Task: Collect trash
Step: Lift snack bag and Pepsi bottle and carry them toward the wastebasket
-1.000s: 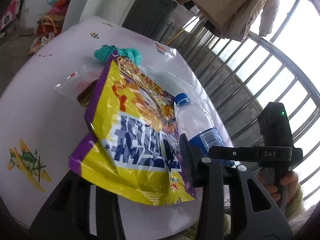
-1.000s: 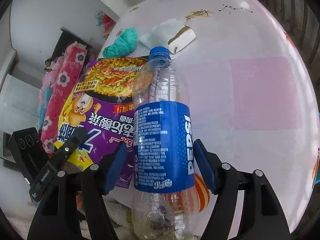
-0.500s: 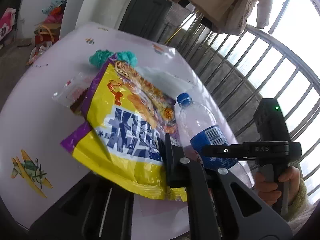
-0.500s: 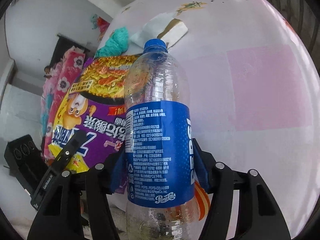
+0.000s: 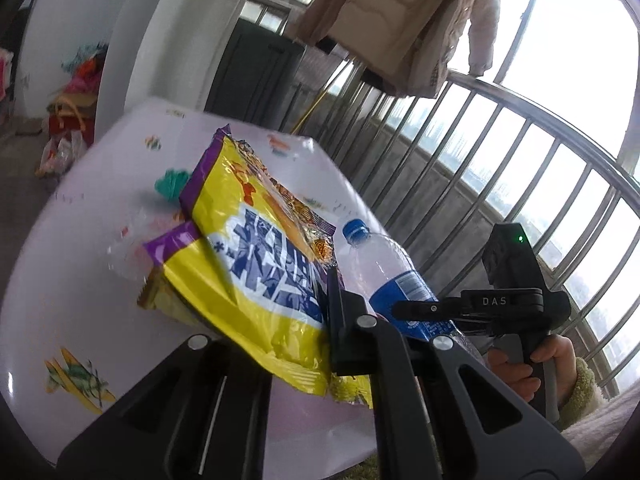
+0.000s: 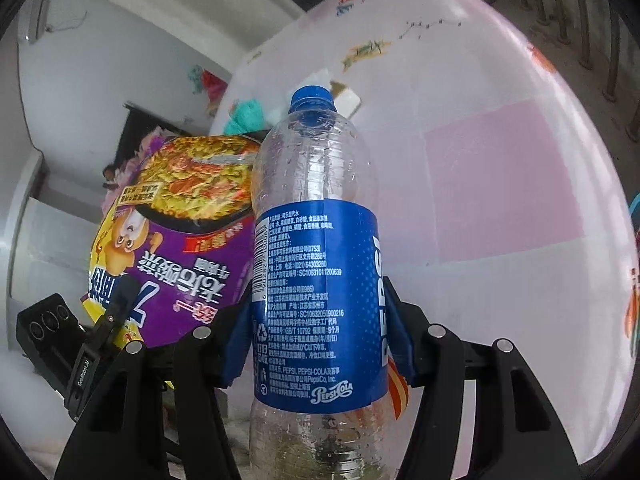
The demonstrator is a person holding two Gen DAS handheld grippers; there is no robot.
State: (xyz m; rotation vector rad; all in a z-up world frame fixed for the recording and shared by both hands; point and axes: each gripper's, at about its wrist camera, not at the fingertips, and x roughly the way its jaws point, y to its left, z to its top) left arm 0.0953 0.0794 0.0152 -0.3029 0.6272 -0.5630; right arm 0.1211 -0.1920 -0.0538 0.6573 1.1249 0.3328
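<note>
spreading across both views, the pink table (image 6: pixel 500 184) carries the trash. the noodle bag (image 5: pixel 256 280), yellow and purple, tilts up off the table toward 11 o'clock in the left view, its near edge pinched in the left gripper (image 5: pixel 332 344), whose jaws are together on it. at 3 o'clock of the bag, the plastic bottle (image 6: pixel 316 264) with its blue cap (image 6: pixel 312 98) stands between the blue pads of the right gripper (image 6: pixel 320 340), clamped at the label. a teal scrap (image 6: pixel 246 114) lies beyond, at 11 o'clock of the cap.
</note>
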